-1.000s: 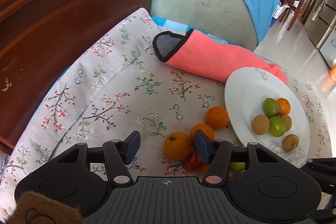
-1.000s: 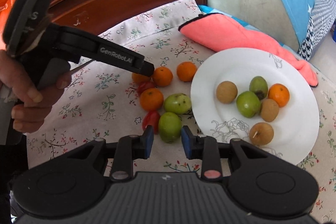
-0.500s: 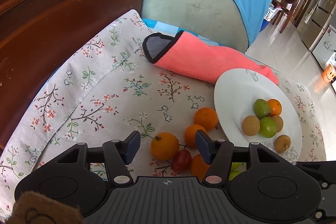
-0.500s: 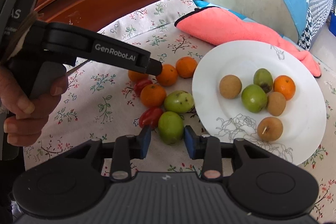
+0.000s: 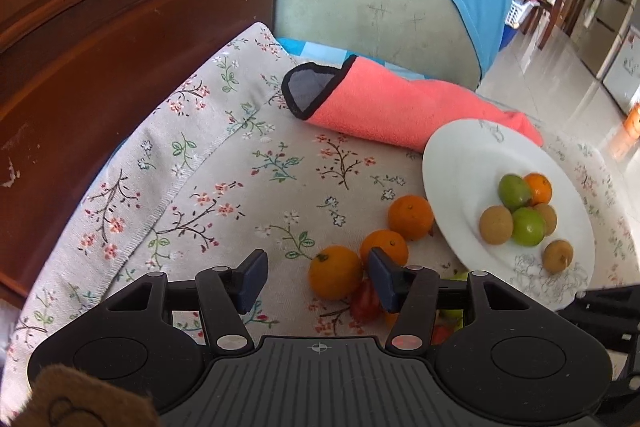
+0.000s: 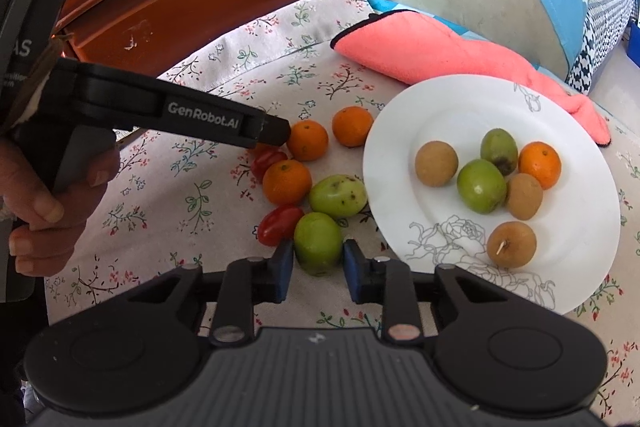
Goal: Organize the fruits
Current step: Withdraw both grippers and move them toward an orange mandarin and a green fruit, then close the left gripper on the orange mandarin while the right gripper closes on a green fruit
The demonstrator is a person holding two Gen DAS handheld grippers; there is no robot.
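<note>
Black gripper, blue-padded jaws

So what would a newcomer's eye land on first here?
Probably the white plate at right, holding six fruits. Next, the loose fruit on the floral cloth beside it, where the right gripper straddles a green fruit. Behind lies a coral towel.

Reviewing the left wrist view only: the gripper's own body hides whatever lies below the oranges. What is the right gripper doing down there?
Observer: The right gripper has a finger on either side of a green fruit lying on the cloth. I cannot tell whether the fingers touch it.
Operator: Any other green fruit off the plate?
Observer: Yes, a spotted green fruit beside the plate rim.
Operator: How many tomatoes?
Observer: Two: a tomato under the left gripper tip and a second tomato beside the straddled fruit.
</note>
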